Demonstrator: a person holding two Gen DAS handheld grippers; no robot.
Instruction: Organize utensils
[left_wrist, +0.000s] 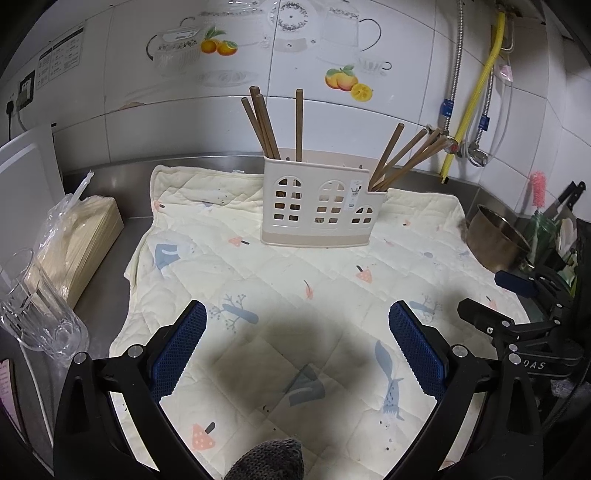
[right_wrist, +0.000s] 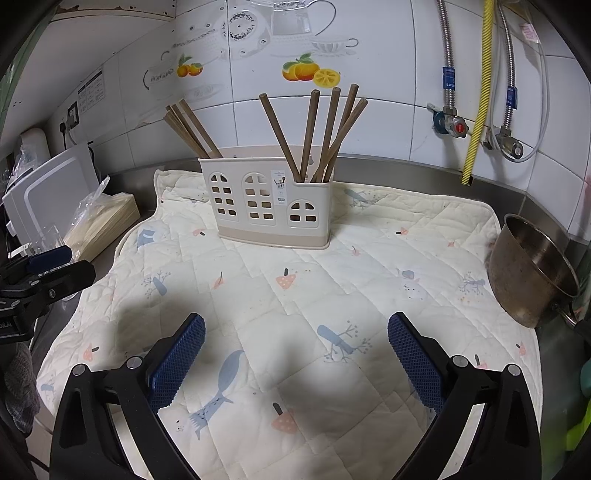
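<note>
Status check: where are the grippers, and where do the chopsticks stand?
Left gripper and right gripper: jaws open, empty, above the quilted mat. Chopsticks all upright in the holder, two bunches. Nothing in the way.

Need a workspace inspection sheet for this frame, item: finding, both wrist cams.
Surface: steel counter covered by a printed quilted mat.
Job's things: holder upright on the mat's far part; chopsticks stand in its right compartment, another bunch in its left. None seen loose on the mat.
Clutter: metal bowl at the mat's right edge; glass and bagged stack to the left.
Grippers: left tongs open, empty; right tongs open, empty; both over the mat's near part.
Cables: yellow hose and braided hoses on the wall.
Surroundings: tiled wall with fruit decals.
</note>
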